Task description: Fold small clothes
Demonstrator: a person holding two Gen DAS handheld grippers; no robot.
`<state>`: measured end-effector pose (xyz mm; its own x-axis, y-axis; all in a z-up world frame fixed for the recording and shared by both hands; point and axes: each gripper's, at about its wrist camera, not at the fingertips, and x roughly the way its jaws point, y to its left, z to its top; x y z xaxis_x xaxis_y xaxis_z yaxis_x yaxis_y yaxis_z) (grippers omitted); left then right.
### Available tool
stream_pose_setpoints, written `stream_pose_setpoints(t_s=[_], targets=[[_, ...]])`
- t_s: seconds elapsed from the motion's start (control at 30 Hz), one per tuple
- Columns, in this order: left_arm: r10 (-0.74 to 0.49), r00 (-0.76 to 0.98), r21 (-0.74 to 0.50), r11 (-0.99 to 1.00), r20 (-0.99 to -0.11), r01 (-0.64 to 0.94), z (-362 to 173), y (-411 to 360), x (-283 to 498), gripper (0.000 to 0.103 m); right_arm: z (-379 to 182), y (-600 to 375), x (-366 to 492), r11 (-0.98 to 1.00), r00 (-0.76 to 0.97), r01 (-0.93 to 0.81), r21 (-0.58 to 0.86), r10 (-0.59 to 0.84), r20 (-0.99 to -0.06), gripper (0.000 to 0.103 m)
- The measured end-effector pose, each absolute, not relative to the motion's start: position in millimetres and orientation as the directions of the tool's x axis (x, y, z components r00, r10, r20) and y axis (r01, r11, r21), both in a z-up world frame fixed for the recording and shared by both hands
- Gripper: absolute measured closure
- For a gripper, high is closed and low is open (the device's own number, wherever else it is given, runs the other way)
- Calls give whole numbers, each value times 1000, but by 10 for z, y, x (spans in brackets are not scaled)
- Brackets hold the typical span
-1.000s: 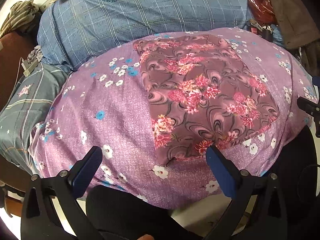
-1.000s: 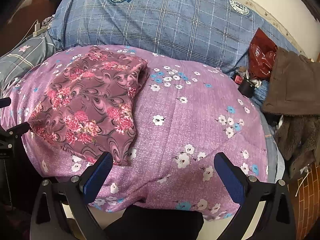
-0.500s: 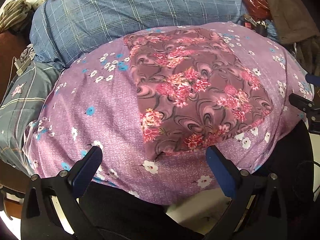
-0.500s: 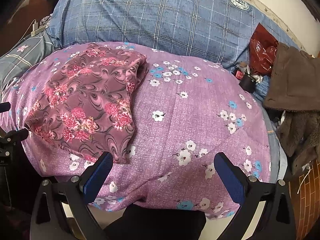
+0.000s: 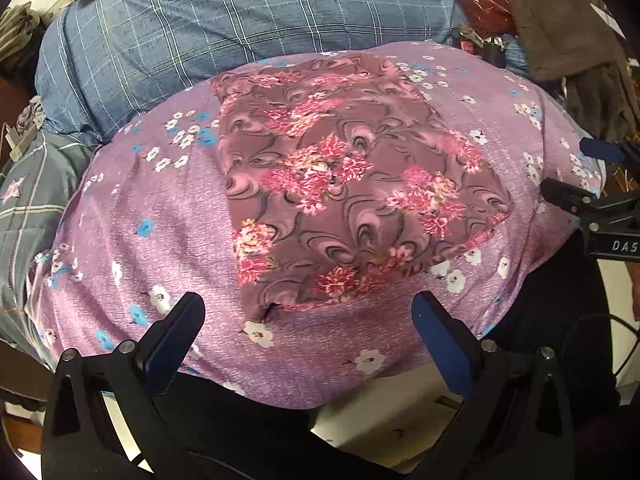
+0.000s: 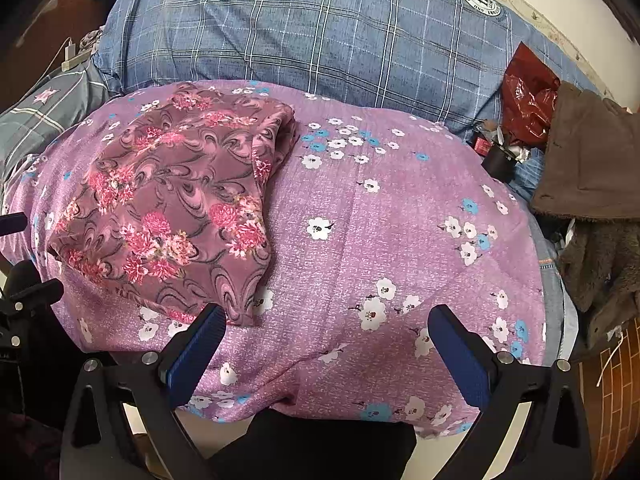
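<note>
Folded mauve floral cloth (image 5: 352, 184) lies centre frame on the lilac blossom-print sheet (image 5: 140, 208); its layers can't be made out. Left tool (image 5: 308, 332) and right tool (image 6: 326, 334) both spread wide, empty, at lower frame. Bare sheet right of cloth in right view. Red plastic bag (image 6: 528, 100) clear only there, upper right.

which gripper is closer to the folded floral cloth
Left. The left gripper hangs open right at the folded floral cloth's near edge; the right gripper sits off to its right over the purple sheet.
</note>
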<state>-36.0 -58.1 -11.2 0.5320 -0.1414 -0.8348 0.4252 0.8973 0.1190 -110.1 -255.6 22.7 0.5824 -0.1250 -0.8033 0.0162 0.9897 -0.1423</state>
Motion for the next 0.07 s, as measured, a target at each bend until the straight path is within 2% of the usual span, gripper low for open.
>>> stream_pose_setpoints(t_s=[0.07], targets=[[-138, 526, 118, 899, -839, 423, -120, -587, -349, 0, 215, -2558, -1094, 990, 580, 14, -138, -121, -806, 1]])
